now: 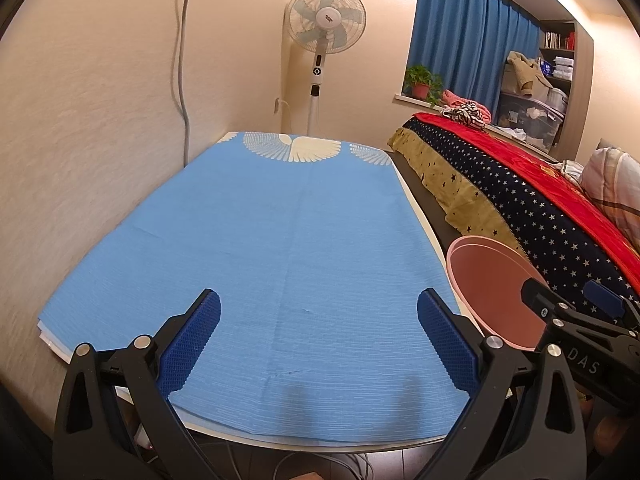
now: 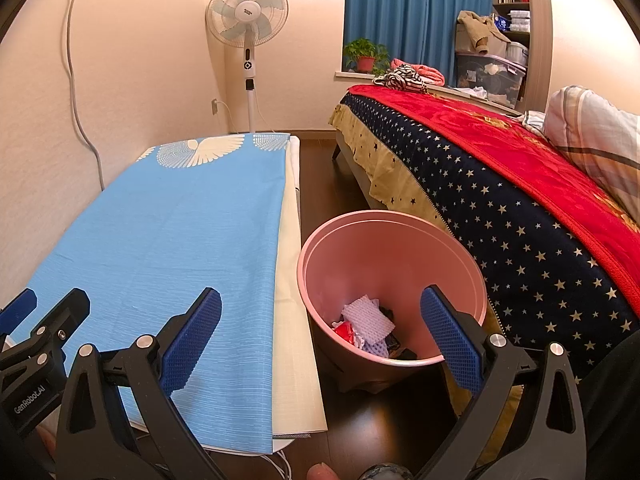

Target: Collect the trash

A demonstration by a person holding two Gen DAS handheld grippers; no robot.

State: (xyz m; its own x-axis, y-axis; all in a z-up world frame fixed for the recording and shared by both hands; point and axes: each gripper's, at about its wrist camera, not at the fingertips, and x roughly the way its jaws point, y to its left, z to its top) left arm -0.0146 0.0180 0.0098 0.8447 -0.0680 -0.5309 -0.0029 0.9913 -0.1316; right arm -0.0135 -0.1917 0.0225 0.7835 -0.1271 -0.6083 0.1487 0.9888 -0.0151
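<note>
Left hand-held gripper (image 1: 319, 340): released, fingers spread wide with nothing between them, hovering over the near end of the tabletop.
Right hand-held gripper (image 2: 320, 340): also released and empty, held above the near rim of the pink bin; its tip shows at the right edge of the left wrist view.
Trash (image 2: 370, 330): lying at the bottom of the bin, a loose heap with white foam netting on top, a crumpled red scrap to its left, and darker bits underneath that are too small to name.
Handling of the trash: judged light, soft and crushable, not fragile; the foam net should compress and spring back, so a pinch across a raised fold or edge would hold better than a grip on a flat face.
Pink bin (image 2: 476, 276): standing on the dark floor between the tabletop on the left and the bed on the right, tilted toward the camera in this view; it looks like thin, light plastic, best taken by the rim.
Tabletop (image 1: 280, 220): covered by a blue cloth with a white wing print at the far end; no loose trash visible on it.
Task progress: judged near done, since the only trash seen is already in the bin.
Bed (image 2: 520, 200): right of the bin, starred dark cover and red blanket.
Fan (image 2: 248, 12): far, standing against the wall beyond the tabletop.
</note>
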